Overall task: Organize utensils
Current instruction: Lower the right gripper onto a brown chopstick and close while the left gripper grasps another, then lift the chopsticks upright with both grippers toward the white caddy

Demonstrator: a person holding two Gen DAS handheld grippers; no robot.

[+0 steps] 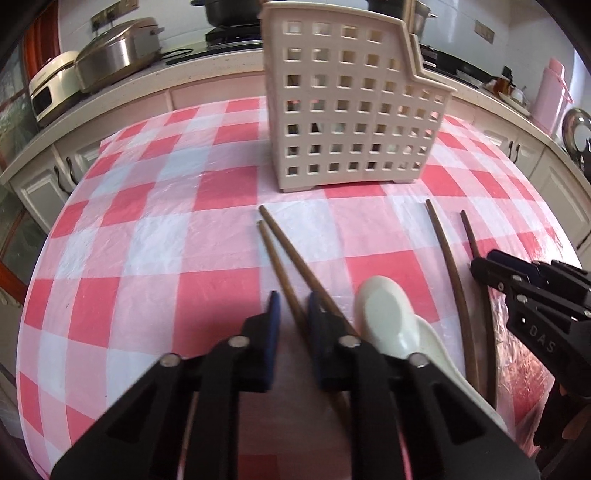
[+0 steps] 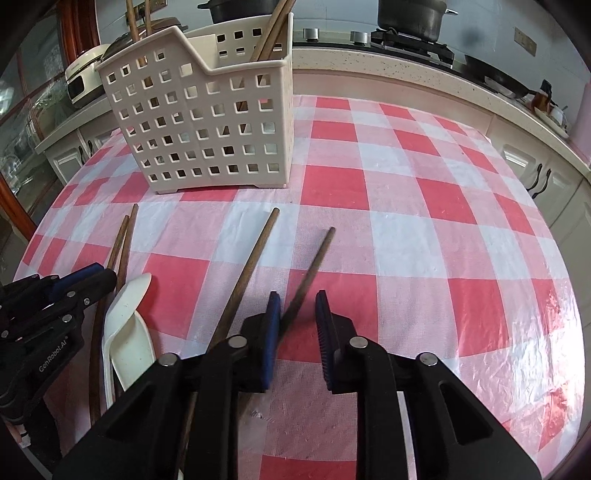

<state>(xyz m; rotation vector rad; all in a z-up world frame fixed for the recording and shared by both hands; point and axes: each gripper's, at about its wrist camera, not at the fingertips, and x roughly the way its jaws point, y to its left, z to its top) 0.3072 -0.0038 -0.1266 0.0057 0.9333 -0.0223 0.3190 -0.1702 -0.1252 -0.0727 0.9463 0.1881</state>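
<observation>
A beige perforated utensil basket (image 1: 351, 107) stands on the checked table; in the right wrist view (image 2: 207, 122) it holds several wooden chopsticks. My left gripper (image 1: 293, 325) is open, its jaws on either side of one of two brown chopsticks (image 1: 275, 254) lying on the cloth. Two stacked white ceramic spoons (image 1: 384, 321) lie just to its right. My right gripper (image 2: 297, 325) is open around the rightmost chopstick (image 2: 314, 266); another chopstick (image 2: 251, 266) lies to its left. The white spoons (image 2: 127, 325) and the left gripper (image 2: 74, 291) show at far left.
The table carries a red, pink and white checked plastic cloth (image 2: 424, 221). Behind it runs a kitchen counter with a rice cooker (image 1: 114, 51), pots on a stove (image 2: 410, 18) and white cabinets (image 2: 535, 173). A pink flask (image 1: 552, 92) stands at the right.
</observation>
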